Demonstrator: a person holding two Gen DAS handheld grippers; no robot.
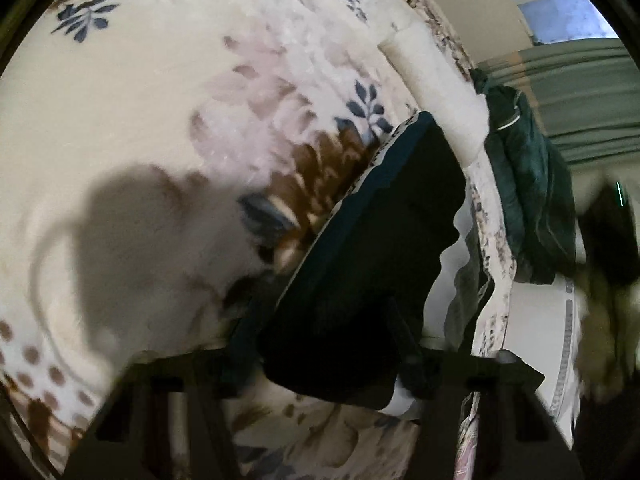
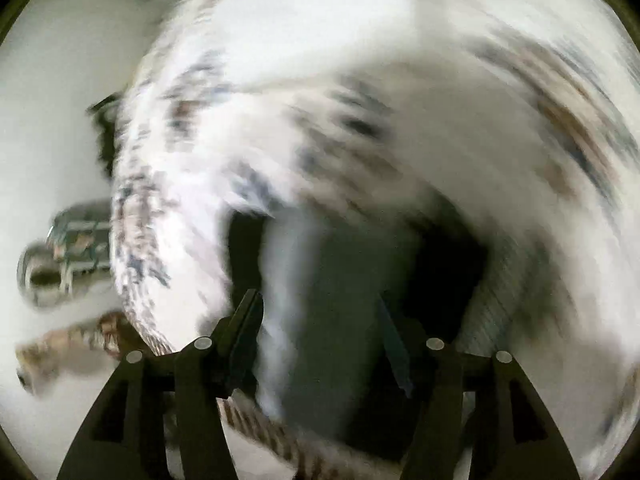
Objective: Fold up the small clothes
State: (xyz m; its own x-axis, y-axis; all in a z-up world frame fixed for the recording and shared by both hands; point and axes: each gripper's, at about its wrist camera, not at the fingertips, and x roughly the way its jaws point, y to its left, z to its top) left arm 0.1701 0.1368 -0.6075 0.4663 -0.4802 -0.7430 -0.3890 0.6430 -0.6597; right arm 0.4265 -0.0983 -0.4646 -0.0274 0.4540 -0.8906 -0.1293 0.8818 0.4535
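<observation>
A small dark garment (image 1: 372, 240) lies on a cream floral blanket (image 1: 160, 120), one edge lifted. My left gripper (image 1: 320, 344) is low over it; its fingers (image 1: 404, 332) stand apart with the dark cloth between them, so the grip is unclear. In the right wrist view everything is motion-blurred. My right gripper (image 2: 320, 344) has its fingers (image 2: 244, 332) wide apart, with dark and pale cloth (image 2: 340, 320) between them over the blanket (image 2: 400, 100).
A dark green cloth (image 1: 528, 200) hangs beyond the bed's right edge, in front of green curtains (image 1: 580, 92). A white folded piece (image 1: 436, 92) lies near the bed edge. Blurred objects (image 2: 68, 256) stand off the blanket's left side.
</observation>
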